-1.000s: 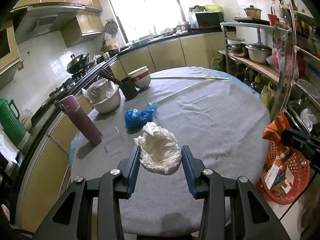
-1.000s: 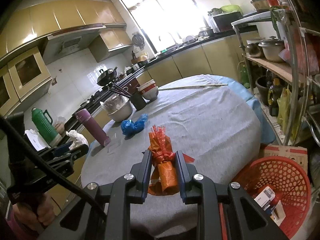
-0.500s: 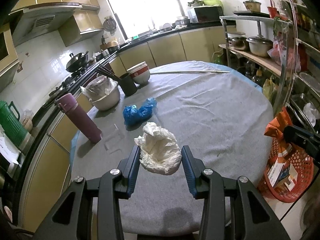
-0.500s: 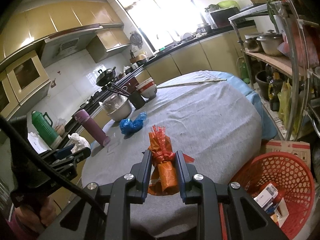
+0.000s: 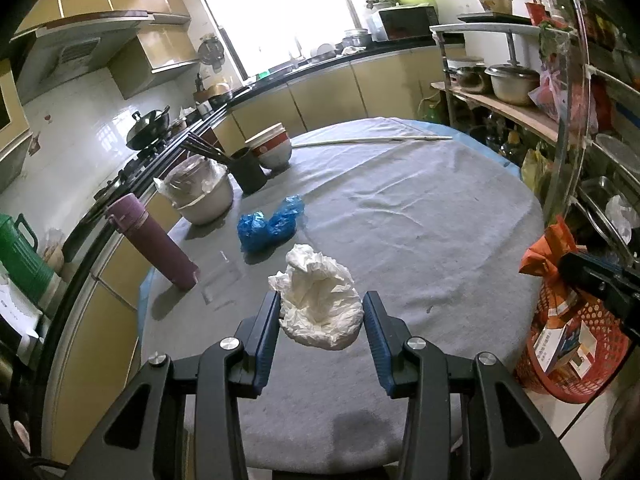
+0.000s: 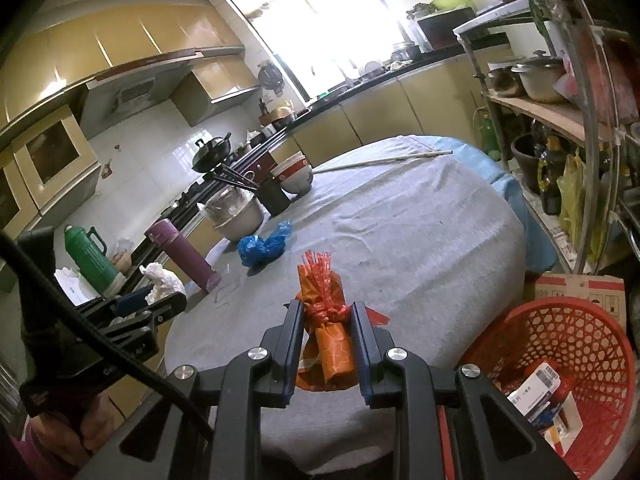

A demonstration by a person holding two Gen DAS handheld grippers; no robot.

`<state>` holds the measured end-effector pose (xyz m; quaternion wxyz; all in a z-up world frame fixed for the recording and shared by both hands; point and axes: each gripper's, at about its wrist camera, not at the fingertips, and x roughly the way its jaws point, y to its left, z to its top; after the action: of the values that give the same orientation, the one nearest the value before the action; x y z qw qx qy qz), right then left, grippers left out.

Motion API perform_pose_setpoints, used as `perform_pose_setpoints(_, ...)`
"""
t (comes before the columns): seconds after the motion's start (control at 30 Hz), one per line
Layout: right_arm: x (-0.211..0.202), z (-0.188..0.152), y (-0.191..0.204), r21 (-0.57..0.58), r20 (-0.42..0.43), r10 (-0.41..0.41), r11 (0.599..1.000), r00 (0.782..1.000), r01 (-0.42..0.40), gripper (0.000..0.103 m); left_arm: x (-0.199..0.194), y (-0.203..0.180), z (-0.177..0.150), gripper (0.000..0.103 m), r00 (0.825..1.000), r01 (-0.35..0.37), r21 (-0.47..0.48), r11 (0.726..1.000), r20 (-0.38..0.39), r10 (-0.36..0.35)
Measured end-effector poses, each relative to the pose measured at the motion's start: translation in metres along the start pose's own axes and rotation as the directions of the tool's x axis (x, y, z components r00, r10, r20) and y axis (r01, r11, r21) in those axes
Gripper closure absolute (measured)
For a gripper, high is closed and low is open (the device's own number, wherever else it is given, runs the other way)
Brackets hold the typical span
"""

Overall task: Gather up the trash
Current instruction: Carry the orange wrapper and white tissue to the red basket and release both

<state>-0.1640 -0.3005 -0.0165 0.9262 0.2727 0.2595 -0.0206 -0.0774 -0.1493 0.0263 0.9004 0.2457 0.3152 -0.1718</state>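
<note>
My left gripper (image 5: 321,309) is shut on a crumpled white tissue wad (image 5: 320,308), held above the grey-clothed round table (image 5: 420,216). My right gripper (image 6: 326,314) is shut on an orange snack wrapper tied with red plastic (image 6: 325,320), also off the table. A crumpled blue plastic bag (image 5: 270,227) lies on the cloth beyond the tissue. The red mesh basket (image 6: 560,364) stands on the floor to the right of the table with cartons inside. In the right wrist view the left gripper (image 6: 160,300) with the tissue shows at the left; in the left wrist view the wrapper (image 5: 548,254) shows over the basket (image 5: 576,360).
A purple flask (image 5: 154,242), a covered white bowl (image 5: 200,196), a black chopstick holder (image 5: 246,168) and stacked bowls (image 5: 272,150) stand along the table's left side. A long white stick (image 5: 372,141) lies at the far edge. Metal shelving (image 5: 560,120) stands at the right.
</note>
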Motion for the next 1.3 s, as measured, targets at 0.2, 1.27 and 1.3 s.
perform_pose_setpoints(0.2, -0.002, -0.002, -0.008, 0.015, 0.003, -0.003, 1.000, 1.000, 0.003, 0.078, 0.001, -0.009, 0.002, 0.059, 1.000, -0.006, 0.021, 1.000, 0.001, 0.006)
perform_pose_setpoints(1.27, -0.067, -0.014, -0.082, 0.149, 0.079, -0.081, 0.987, 0.994, 0.068, 0.078, -0.020, -0.100, 0.024, 0.059, 0.997, 0.045, 0.202, 0.978, 0.052, -0.056)
perform_pose_setpoints(1.3, -0.070, -0.015, -0.085, 0.155, 0.080, -0.085, 0.985, 0.993, 0.072, 0.078, -0.021, -0.105, 0.025, 0.059, 0.997, 0.048, 0.210, 0.976, 0.054, -0.061)
